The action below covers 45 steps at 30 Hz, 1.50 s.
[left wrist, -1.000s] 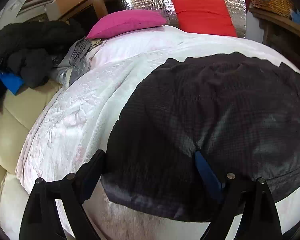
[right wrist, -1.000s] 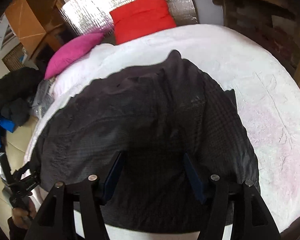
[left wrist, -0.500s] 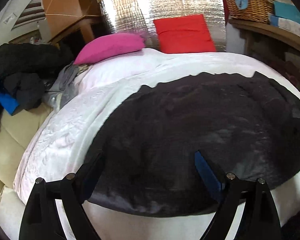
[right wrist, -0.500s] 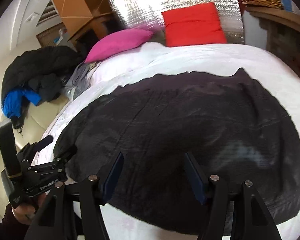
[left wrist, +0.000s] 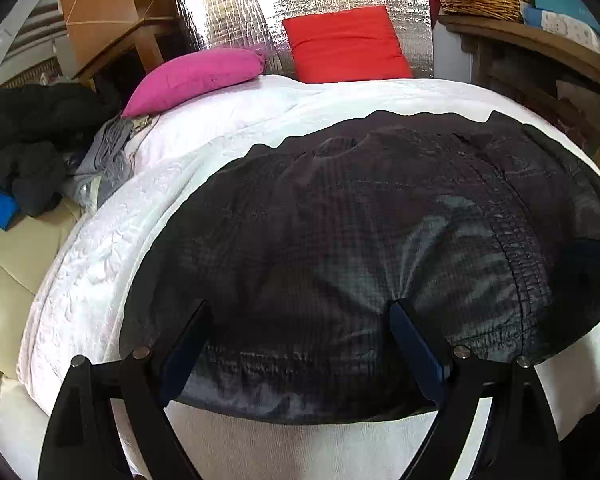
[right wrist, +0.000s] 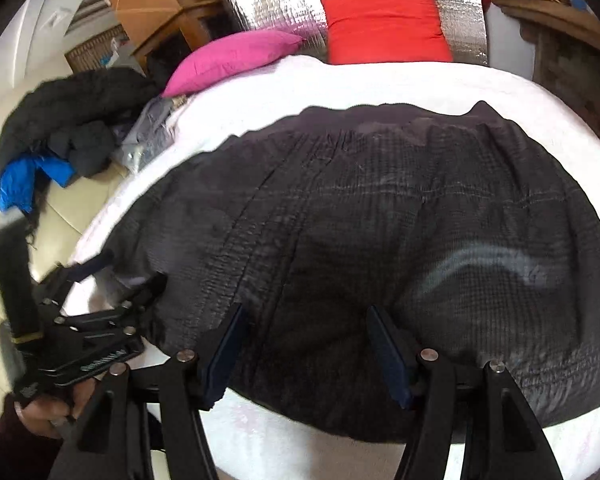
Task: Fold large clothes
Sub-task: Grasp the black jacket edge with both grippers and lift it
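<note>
White textured bedspread (left wrist: 100, 248) on bed; foil panel (left wrist: 300, 12), red cushion (left wrist: 346, 46) and pink pillow (left wrist: 196, 76) at the head, dark clothes heap (right wrist: 72, 120) on cream sofa to the left. Black quilted jacket (left wrist: 360, 220) lies spread flat mid-bed, shiny, grid-stitched. Left gripper (left wrist: 300, 316) jaws wide apart, right gripper (right wrist: 304, 320) about half open; both hover over the near hem, holding nothing. Versus a second ago: both views swung, jacket now centred.

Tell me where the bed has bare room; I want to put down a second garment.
Bare white bedspread runs between the dark garment and the pink pillow and red pillow; a narrower strip lies along the near edge. The left side is crowded with piled clothes.
</note>
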Motion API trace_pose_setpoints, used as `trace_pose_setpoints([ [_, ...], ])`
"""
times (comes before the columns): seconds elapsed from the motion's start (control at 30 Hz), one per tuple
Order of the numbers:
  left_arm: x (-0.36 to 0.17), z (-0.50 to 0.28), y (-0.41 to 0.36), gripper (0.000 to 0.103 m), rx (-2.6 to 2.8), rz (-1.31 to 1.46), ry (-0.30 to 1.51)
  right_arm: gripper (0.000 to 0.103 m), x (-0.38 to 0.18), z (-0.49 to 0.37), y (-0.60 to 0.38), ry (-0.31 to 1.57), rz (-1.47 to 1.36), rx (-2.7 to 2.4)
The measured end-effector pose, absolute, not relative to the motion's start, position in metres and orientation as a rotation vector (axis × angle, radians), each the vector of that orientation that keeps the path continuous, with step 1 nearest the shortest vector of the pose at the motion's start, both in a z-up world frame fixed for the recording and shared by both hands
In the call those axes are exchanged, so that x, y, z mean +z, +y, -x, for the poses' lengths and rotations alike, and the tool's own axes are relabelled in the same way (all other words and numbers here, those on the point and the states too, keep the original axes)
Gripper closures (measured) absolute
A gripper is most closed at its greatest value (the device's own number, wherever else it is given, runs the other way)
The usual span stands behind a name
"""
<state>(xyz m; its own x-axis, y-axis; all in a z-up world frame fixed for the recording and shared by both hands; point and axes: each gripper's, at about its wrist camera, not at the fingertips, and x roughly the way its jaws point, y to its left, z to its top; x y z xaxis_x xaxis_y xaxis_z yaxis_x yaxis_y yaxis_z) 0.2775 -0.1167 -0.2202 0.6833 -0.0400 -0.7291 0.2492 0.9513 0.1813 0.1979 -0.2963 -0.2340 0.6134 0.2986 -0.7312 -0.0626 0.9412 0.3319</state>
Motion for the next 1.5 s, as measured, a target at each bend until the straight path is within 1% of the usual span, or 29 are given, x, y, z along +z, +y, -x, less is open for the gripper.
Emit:
trace_pose_setpoints([
  [0.13,-0.214,-0.276,-0.11,0.013,-0.164,-0.26,0.798,0.037,-0.219,-0.178,-0.318,0.826,-0.381,0.21],
  [0.23,-0.207,-0.268,-0.098,0.013,-0.165,-0.21,0.806,0.036,-0.219,-0.164,-0.335,0.819,-0.479,0.198],
  [0.33,-0.198,-0.263,-0.07,0.013,-0.181,-0.066,0.831,0.027,-0.227,-0.142,-0.356,0.818,-0.641,0.201],
  [0.4,-0.198,-0.262,-0.044,0.013,-0.179,0.06,0.867,0.027,-0.234,-0.127,-0.37,0.816,-0.723,0.185],
  [0.5,-0.212,-0.268,-0.003,0.013,-0.159,0.261,0.948,0.026,-0.246,-0.11,-0.392,0.811,-0.82,0.118],
  [0.63,-0.241,-0.274,0.038,0.013,-0.104,0.512,1.053,0.026,-0.27,-0.097,-0.429,0.799,-1.019,-0.005],
  [0.8,-0.273,-0.282,0.053,0.013,-0.163,0.755,1.113,0.026,-0.299,-0.102,-0.46,0.746,-1.256,-0.069],
  [0.9,-0.283,-0.285,0.054,0.013,-0.17,0.836,1.102,0.026,-0.314,-0.116,-0.468,0.739,-1.336,-0.119],
  [0.93,-0.283,-0.285,0.053,0.013,-0.168,0.842,1.088,0.023,-0.32,-0.123,-0.469,0.732,-1.377,-0.11],
  [0.97,-0.282,-0.286,0.052,0.013,-0.168,0.844,1.069,0.021,-0.321,-0.127,-0.471,0.712,-1.398,-0.111],
  [1.03,-0.282,-0.288,0.051,0.013,-0.181,0.865,1.039,0.021,-0.32,-0.13,-0.474,0.656,-1.421,-0.113],
  [1.1,-0.284,-0.293,0.053,0.014,-0.195,0.904,1.018,0.021,-0.319,-0.138,-0.471,0.638,-1.418,-0.116],
  [1.13,-0.284,-0.295,0.054,0.021,-0.192,0.911,1.011,0.024,-0.318,-0.142,-0.47,0.633,-1.399,-0.125],
  [1.17,-0.285,-0.295,0.054,0.038,-0.191,0.919,0.997,0.032,-0.315,-0.144,-0.468,0.631,-1.369,-0.137],
  [1.2,-0.286,-0.298,0.054,0.04,-0.195,0.92,0.995,0.039,-0.311,-0.147,-0.465,0.636,-1.331,-0.152],
  [1.23,-0.286,-0.297,0.054,0.045,-0.198,0.923,0.991,0.052,-0.308,-0.149,-0.462,0.641,-1.291,-0.168],
  [1.27,-0.286,-0.296,0.054,0.052,-0.203,0.93,0.978,0.055,-0.303,-0.151,-0.46,0.641,-1.248,-0.178],
  [1.37,-0.274,-0.288,0.05,0.062,-0.239,0.89,0.925,0.063,-0.289,-0.149,-0.457,0.603,-1.176,-0.18],
  [1.5,-0.267,-0.284,0.047,0.065,-0.27,0.854,0.9,0.065,-0.273,-0.144,-0.447,0.561,-1.076,-0.216],
])
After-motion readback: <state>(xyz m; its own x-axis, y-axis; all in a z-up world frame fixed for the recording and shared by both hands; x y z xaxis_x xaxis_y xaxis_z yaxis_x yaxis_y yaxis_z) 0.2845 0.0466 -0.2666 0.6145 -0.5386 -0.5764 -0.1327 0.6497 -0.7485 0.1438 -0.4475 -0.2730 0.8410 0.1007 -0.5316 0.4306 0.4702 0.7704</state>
